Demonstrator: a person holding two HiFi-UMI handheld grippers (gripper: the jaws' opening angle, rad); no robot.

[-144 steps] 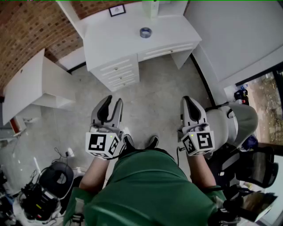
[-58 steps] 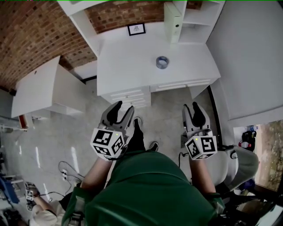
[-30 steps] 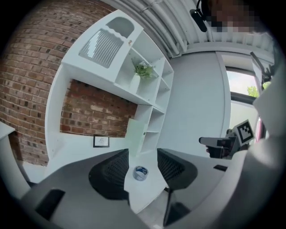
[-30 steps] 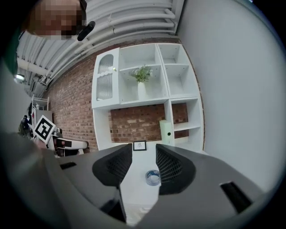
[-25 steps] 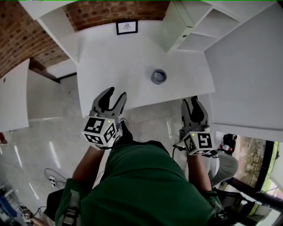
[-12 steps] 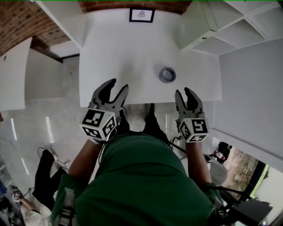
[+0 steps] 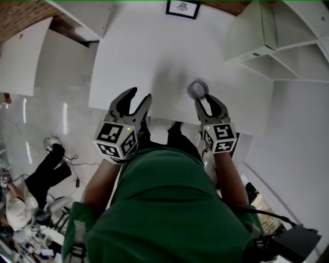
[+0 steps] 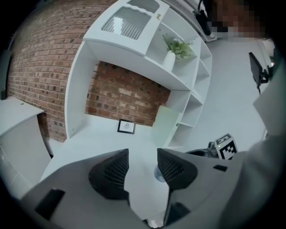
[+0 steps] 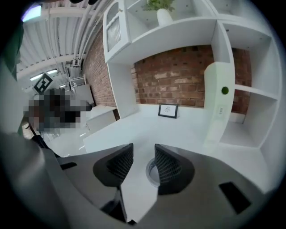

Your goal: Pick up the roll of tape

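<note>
The roll of tape point(image 7: 198, 89), a small grey ring, lies flat on the white desk point(image 7: 139, 56) near its front edge. My right gripper point(image 7: 204, 100) is open just short of the roll, with its fingertips at the near side and nothing between them. In the right gripper view the tape point(image 9: 152, 172) shows just past the open jaws point(image 9: 143, 150), half hidden by the right finger point(image 9: 169, 169). My left gripper point(image 7: 140, 95) is open and empty over the desk edge, left of the roll. The left gripper view point(image 8: 142, 154) shows the tape point(image 8: 158, 174) beside its right finger.
A framed picture point(image 7: 182, 7) leans against the brick wall at the back of the desk. A white shelf unit point(image 7: 257, 36) stands on the desk's right side, with a plant in a vase point(image 8: 172, 51) higher up. A person point(image 7: 20, 200) sits on the floor at far left.
Both grippers have moved forward and down over the desk's front edge. The right one has come up close to the tape roll. Both stay open.
</note>
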